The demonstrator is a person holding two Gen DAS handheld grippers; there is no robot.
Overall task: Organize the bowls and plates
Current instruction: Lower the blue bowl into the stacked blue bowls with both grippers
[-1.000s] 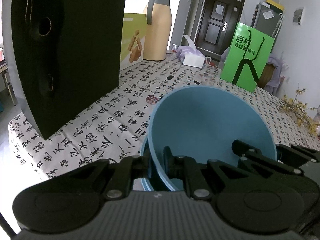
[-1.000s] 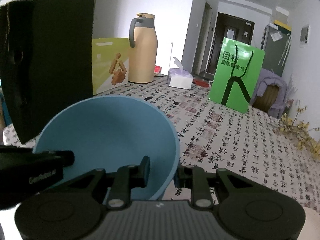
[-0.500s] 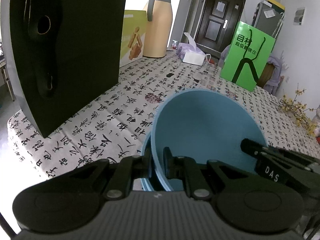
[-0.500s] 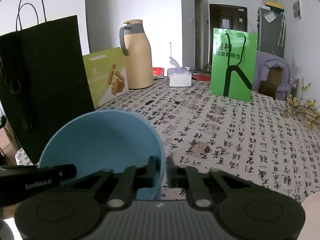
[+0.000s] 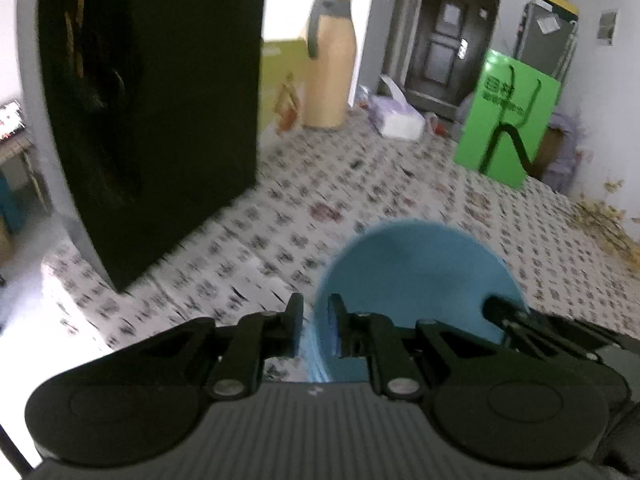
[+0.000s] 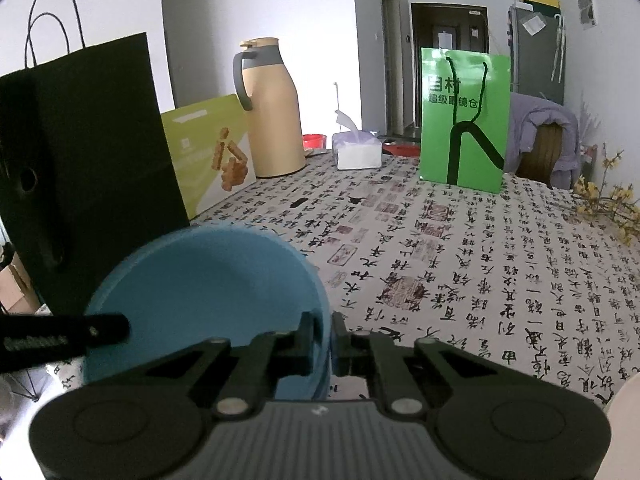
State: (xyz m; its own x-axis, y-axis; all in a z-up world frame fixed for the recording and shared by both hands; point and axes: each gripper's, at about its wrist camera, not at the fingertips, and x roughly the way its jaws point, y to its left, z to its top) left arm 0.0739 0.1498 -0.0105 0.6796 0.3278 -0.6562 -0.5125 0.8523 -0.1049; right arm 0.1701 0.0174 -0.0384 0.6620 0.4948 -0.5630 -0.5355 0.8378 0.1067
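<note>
A blue bowl (image 5: pixel 416 276) (image 6: pixel 208 288) hangs between both grippers, just above the tablecloth printed with black characters (image 6: pixel 460 264). My left gripper (image 5: pixel 316 312) is shut on the bowl's left rim, one finger inside the wall and one outside. My right gripper (image 6: pixel 323 328) is shut on the opposite rim in the same way. Each view shows the other gripper's black finger reaching over the bowl. The left wrist view is blurred. A pale round edge (image 6: pixel 624 420) shows at the bottom right; I cannot tell what it is.
A tall black paper bag (image 6: pixel 80 168) stands close on the left. Behind it are a yellow-green box (image 6: pixel 212 152), a tan thermos jug (image 6: pixel 272 112) and a tissue box (image 6: pixel 358 150). A green bag (image 6: pixel 464 120) stands at the back, dried yellow flowers (image 6: pixel 604 204) lie on the right.
The right gripper's fingers have closed onto the bowl's rim. The bowl has tipped flatter and sits lower in both views. The right view has rolled more upright.
</note>
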